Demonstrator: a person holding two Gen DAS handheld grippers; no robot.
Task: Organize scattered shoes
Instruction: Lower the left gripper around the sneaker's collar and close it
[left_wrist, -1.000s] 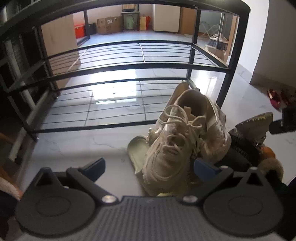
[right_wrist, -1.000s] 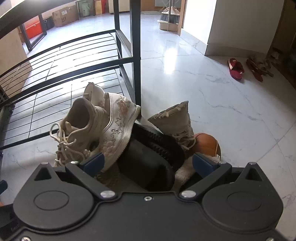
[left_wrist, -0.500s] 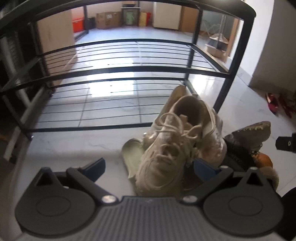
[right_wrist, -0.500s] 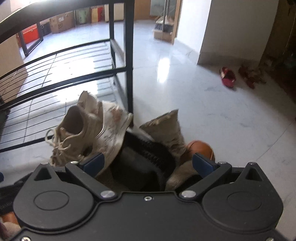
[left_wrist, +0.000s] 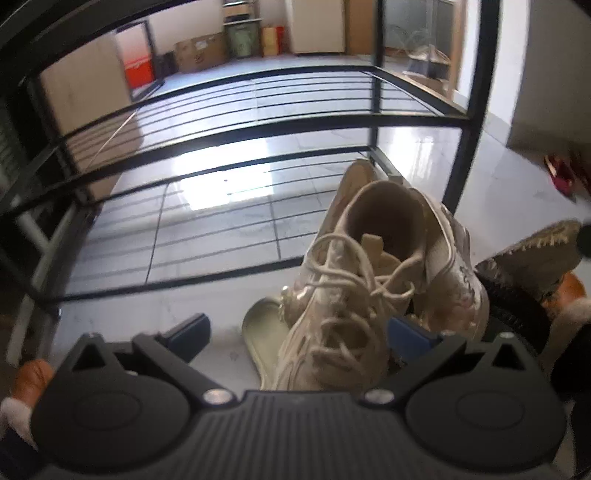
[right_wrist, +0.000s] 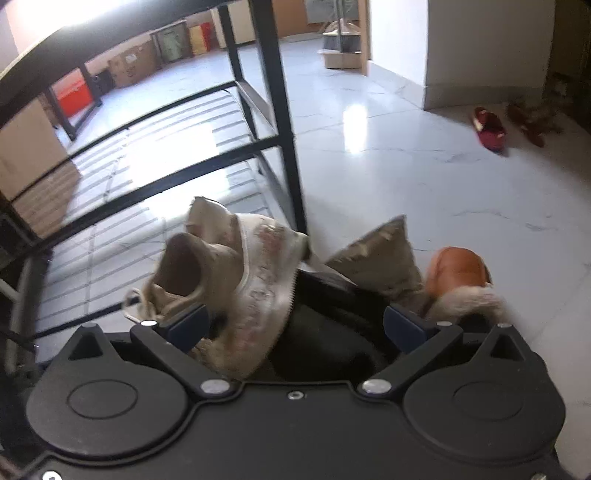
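Note:
A pile of shoes lies on the white floor by the right front leg of a black metal shoe rack (left_wrist: 258, 125). A cream laced sneaker (left_wrist: 343, 295) lies on top, toe toward me, with its pair (right_wrist: 258, 280) tipped on its side behind it. A pale green insole (left_wrist: 264, 332) lies to its left. My left gripper (left_wrist: 299, 332) is open, its jaws either side of the sneaker's toe. My right gripper (right_wrist: 295, 325) is open over a black shoe (right_wrist: 325, 332), a grey-brown boot (right_wrist: 380, 258) and an orange fur-trimmed shoe (right_wrist: 458, 273).
The rack (right_wrist: 147, 147) has bare slatted shelves; its front leg (right_wrist: 291, 147) stands just behind the pile. Red shoes (right_wrist: 487, 125) lie far right near a wall. Cardboard boxes (left_wrist: 199, 55) and a red box (left_wrist: 138, 72) stand at the back.
Both grippers have moved closer to the pile and lower. The sneaker now sits between the left jaws. Both stay open.

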